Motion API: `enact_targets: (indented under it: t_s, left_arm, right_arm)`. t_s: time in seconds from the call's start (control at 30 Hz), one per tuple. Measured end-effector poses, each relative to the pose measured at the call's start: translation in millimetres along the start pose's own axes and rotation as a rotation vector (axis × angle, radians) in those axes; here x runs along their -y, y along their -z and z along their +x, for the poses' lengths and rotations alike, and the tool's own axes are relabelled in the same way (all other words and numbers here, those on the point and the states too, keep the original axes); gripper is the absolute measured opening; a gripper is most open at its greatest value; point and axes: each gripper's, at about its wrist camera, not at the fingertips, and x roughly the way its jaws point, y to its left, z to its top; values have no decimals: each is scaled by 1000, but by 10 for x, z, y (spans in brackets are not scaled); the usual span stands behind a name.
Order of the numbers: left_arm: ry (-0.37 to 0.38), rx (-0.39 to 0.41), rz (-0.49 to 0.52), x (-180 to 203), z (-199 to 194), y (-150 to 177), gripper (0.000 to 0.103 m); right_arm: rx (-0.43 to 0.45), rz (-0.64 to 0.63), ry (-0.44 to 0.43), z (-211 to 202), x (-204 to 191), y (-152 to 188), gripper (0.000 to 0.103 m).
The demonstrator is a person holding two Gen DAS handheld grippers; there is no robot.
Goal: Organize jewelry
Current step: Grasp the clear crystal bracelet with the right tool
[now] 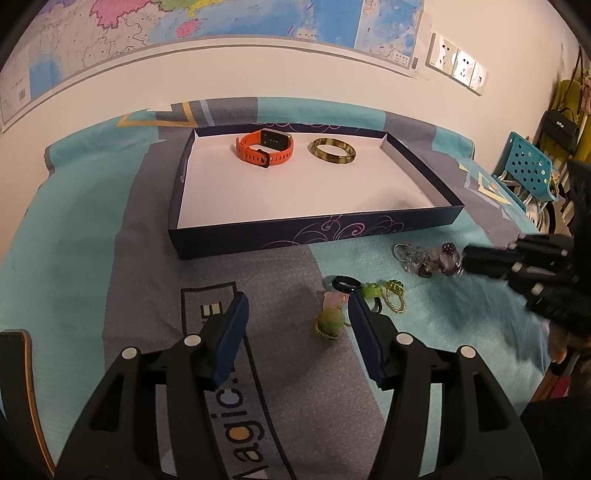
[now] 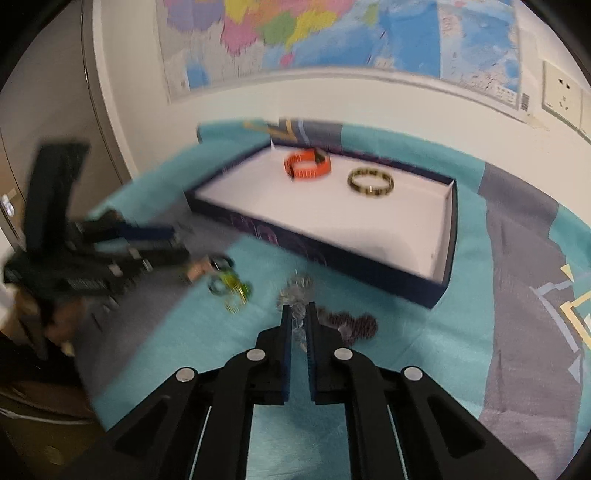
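A dark box tray (image 1: 314, 232) (image 2: 332, 258) lies on the cloth, holding an orange watch (image 1: 258, 147) (image 2: 306, 166) and a yellowish bangle (image 1: 332, 149) (image 2: 370, 181). In front of it lies a clear and dark bead bracelet (image 1: 424, 260) (image 2: 360, 325); my right gripper (image 1: 466, 258) (image 2: 298, 312) is shut on its clear beads. My left gripper (image 1: 297, 302) (image 2: 173, 240) stands open low over the cloth with nothing between its fingers. Just beside its right finger lie a round green ring (image 1: 328, 321), a black ring (image 1: 346, 284), a small green ring (image 1: 371, 290) and a gold ring (image 1: 395, 295).
A teal and grey printed cloth (image 1: 110, 221) covers the table against a white wall with a map (image 1: 221, 18) and sockets (image 1: 458, 66). A blue perforated chair back (image 1: 528, 170) and hanging bags stand past the right edge.
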Motion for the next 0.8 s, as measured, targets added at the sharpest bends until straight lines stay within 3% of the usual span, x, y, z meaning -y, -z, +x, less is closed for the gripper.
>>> enact_targets:
  t_s: [0.2, 0.3, 0.37, 0.43, 0.6, 0.63, 0.8]
  left_arm:
    - [7, 2, 8, 6, -17, 15, 56]
    - [7, 4, 9, -4, -31, 28, 56]
    - [7, 2, 6, -13, -29, 33, 57]
    - [8, -2, 4, -17, -19, 38, 57]
    - [13, -8, 6, 10, -8, 54, 57]
    - [13, -11, 4, 10, -2, 58, 57]
    - [19, -15, -8, -21, 7, 70, 57]
  right_arm:
    - [69, 65, -84, -226, 72, -153, 0]
    - [35, 36, -64, -163, 32, -121, 5]
    - [-8, 2, -38, -50, -31, -56, 19]
    - [-53, -34, 10, 99, -91, 6, 22]
    - [-103, -78, 59, 312, -154, 84, 20]
    - [-110, -91, 80, 341, -165, 87, 9]
    - [-60, -11, 17, 167, -12, 31, 8]
